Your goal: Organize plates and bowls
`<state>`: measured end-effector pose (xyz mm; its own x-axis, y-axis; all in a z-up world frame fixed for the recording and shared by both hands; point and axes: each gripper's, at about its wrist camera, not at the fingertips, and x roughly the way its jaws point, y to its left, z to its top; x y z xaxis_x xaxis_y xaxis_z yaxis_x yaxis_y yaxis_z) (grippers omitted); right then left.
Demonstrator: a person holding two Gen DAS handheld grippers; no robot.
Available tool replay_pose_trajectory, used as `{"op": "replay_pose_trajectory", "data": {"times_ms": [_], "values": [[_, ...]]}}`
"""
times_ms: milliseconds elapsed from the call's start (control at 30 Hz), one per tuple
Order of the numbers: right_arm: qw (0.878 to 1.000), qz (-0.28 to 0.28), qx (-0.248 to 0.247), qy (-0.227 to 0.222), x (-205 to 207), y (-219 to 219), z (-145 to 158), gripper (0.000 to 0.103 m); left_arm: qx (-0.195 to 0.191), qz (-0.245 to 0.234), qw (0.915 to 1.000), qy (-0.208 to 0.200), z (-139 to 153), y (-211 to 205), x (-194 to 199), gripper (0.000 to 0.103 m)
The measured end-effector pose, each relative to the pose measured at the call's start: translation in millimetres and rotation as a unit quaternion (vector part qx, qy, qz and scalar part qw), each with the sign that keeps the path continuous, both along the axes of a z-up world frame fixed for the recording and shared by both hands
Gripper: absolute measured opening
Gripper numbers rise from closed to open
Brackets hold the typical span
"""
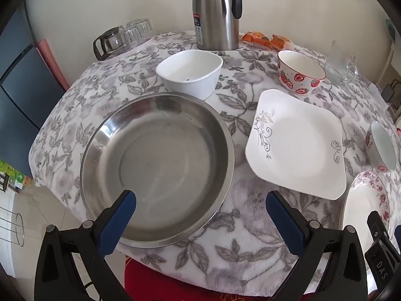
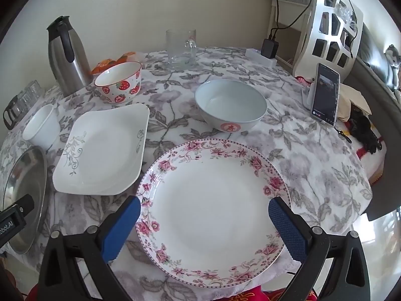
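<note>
A steel plate [image 1: 155,165] lies at the table's near left, under my open, empty left gripper [image 1: 200,200]. Behind it stands a white square bowl [image 1: 190,74]. A white square plate [image 1: 298,143] lies to its right, and a strawberry bowl [image 1: 299,75] stands behind that. In the right wrist view a round rose-rimmed plate [image 2: 213,210] lies below my open, empty right gripper [image 2: 204,210]. Behind it stands a pale bowl [image 2: 230,105] with a red mark. The square plate [image 2: 102,150], strawberry bowl [image 2: 119,81], white bowl [image 2: 42,126] and steel plate [image 2: 25,195] show at left.
A steel thermos jug [image 1: 216,12], glass cups [image 1: 135,31], a small glass pot [image 1: 110,42], orange snack packs [image 1: 265,40] and a glass mug [image 2: 181,49] stand at the back. A phone on a stand [image 2: 324,94] and a charger [image 2: 269,47] sit at the right. The floral tablecloth [image 1: 250,238] covers the table.
</note>
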<state>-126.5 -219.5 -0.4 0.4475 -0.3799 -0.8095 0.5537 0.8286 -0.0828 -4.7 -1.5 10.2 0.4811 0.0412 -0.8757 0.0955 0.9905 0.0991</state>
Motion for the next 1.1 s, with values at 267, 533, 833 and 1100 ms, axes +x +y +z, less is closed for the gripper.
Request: {"op": "replay_pose_trajectory", "data": {"times_ms": [267, 533, 833, 1100], "values": [[1.0, 0.003, 0.0, 0.014, 6.0, 1.2, -3.9, 0.103, 0.007, -0.013, 0.9998, 0.009, -2.5, -3.6, -2.0, 0.103], [1.0, 0.002, 0.0, 0.019, 6.6, 0.0, -5.2, 0.103, 0.011, -0.015, 0.9997, 0.013, -2.6, -3.9, -3.4, 0.103], [1.0, 0.002, 0.0, 0.02, 7.2, 0.1, -5.2, 0.103, 0.014, -0.017, 0.9995, 0.022, -5.1, -4.4, -4.2, 0.103], [1.0, 0.002, 0.0, 0.021, 7.3, 0.4, -5.3, 0.103, 0.015, -0.019, 0.9993, 0.029, -6.6, -5.2, -3.6, 0.103]]}}
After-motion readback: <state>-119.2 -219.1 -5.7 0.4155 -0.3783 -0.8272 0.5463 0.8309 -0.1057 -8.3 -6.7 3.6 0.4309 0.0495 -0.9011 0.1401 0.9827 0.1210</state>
